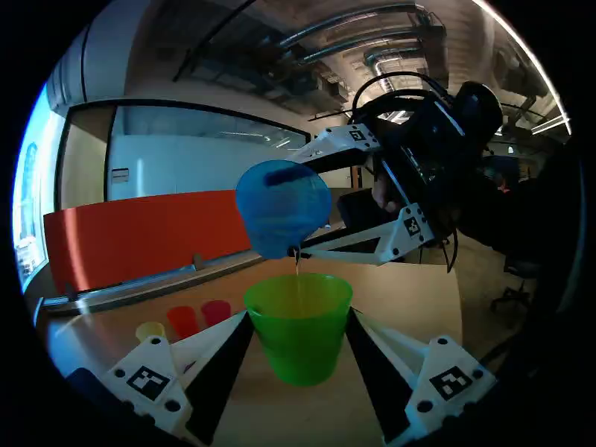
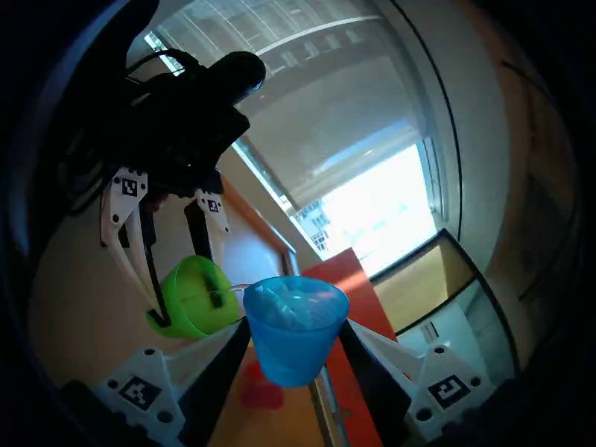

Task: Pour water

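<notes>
Green cup (image 1: 300,328): where is it?
— Clamped upright between your left jaws.
Blue cup (image 1: 283,207)?
— Clamped in your right jaws, tilted just above it; a thin stream (image 1: 296,262) falls into the green cup, tabletop (image 1: 402,298) beyond.

I see a pale wooden table (image 1: 406,298). Near its far left edge three small cups stand on it in a close row: a yellow cup (image 1: 150,329), an orange cup (image 1: 182,320), then a red cup (image 1: 216,311).
</notes>
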Available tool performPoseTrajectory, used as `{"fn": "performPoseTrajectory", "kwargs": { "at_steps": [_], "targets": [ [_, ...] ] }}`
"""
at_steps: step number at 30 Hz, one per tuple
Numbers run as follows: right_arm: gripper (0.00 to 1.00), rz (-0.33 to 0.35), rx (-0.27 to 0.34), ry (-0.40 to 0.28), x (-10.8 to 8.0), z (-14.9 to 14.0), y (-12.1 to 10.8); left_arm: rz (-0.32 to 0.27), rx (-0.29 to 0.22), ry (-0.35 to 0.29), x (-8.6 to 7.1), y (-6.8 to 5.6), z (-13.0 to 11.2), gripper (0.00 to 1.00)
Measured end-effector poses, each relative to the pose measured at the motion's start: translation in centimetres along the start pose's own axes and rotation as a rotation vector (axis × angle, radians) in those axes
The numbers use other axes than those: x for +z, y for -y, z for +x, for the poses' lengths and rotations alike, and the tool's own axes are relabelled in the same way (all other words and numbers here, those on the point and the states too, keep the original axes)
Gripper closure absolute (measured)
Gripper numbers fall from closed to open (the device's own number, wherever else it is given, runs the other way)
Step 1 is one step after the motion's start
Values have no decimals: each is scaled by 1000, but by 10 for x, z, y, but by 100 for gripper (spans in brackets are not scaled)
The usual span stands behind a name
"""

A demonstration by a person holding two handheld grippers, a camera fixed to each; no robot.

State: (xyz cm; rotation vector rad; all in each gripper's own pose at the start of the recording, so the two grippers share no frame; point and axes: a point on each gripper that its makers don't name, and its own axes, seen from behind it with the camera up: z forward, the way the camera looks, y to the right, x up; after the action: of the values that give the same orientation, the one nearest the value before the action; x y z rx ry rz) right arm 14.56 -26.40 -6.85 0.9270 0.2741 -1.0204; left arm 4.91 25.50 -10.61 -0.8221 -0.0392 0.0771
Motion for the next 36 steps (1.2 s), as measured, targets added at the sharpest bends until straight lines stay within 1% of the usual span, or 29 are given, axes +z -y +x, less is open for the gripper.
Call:
{"fn": "performPoseTrajectory", "kwargs": {
  "at_steps": [6,24,30,36],
  "targets": [
    [12,8,-41,11,2,0,2,1,-1,-5,0,0,1,15],
    [12,5,-110,15,3,4,-5,-3,1,-2,-1,-1,-1,16],
    [12,5,-143,17,3,4,-6,-6,2,-3,-2,-1,1,16],
    [12,7,-168,24,3,2,-9,-11,12,6,-2,-4,-1,15]
  ]
}}
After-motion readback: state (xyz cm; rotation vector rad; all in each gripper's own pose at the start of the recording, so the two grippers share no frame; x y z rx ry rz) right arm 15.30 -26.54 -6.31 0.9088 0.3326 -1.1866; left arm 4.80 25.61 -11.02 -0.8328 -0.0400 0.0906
